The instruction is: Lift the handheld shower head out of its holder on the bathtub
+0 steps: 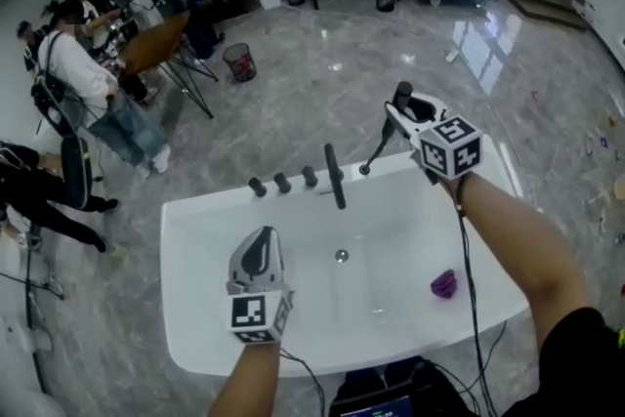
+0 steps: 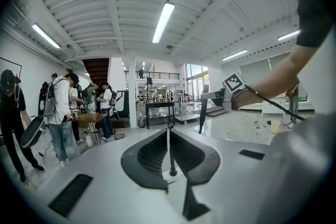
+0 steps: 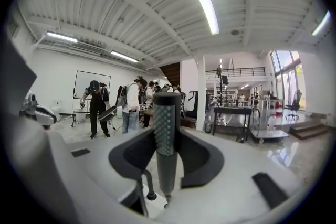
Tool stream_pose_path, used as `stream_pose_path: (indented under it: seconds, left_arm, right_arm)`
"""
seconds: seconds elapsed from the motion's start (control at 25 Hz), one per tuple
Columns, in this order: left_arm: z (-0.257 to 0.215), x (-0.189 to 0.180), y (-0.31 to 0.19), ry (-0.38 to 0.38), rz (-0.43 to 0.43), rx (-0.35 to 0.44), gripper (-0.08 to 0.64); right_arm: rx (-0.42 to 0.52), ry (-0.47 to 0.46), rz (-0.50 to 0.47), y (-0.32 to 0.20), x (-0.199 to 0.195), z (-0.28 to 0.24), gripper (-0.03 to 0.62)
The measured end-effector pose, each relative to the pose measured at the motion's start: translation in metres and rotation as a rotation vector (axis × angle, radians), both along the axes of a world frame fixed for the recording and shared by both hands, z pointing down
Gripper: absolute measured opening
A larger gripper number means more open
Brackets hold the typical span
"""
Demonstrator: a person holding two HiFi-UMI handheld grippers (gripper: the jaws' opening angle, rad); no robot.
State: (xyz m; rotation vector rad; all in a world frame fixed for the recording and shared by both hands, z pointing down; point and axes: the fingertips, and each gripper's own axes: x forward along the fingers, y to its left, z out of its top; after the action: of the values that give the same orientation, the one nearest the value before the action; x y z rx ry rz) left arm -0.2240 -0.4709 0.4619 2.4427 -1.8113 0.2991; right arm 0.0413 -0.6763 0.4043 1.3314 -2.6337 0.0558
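Near left, the left gripper (image 1: 259,251) hovers over the white bathtub (image 1: 186,239), its jaws closed together on nothing. At the far right, just right of the spout (image 1: 335,179), the right gripper (image 1: 397,117) clamps the dark handheld shower head (image 1: 377,151) upright above the tub's far rim.

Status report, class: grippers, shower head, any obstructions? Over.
Left gripper shut, empty, over bathtub. Right gripper shut on handheld shower head, held above rim. Nothing blocking.
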Motion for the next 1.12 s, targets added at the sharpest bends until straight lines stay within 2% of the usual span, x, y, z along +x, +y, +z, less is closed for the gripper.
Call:
stream_pose_path:
  seconds: [0.28,0.4,0.56,0.76,0.96,1.12]
  left_arm:
    - [-0.096,0.024,0.009,-0.009,0.023,0.078,0.021]
    - [-0.115,0.027,0.007,-0.002,0.033,0.107,0.021]
    - [-0.117,0.013,0.018,0.015,0.047,0.131,0.021]
    - [-0.132,0.006,0.017,0.016,0.106,0.18,0.021]
    - [-0.129,0.002,0.013,0.066,0.099,0.155,0.021]
    - [-0.122,0.006,0.019,0.058,0.089,0.14,0.021]
  right_arm:
    - [0.044,-0.048,-0.016,0.045,0.024,-0.123,0.147]
    - [0.083,-0.054,-0.017,0.061,0.027,-0.157,0.147]
    - [0.111,-0.101,0.0,0.092,0.02,-0.184,0.147]
    - [0.184,-0.069,0.034,0.111,0.01,-0.208,0.147]
    - [0.18,-0.064,0.062,0.112,0.011,-0.208,0.147]
    - [0.179,-0.076,0.046,0.112,0.017,-0.207,0.147]
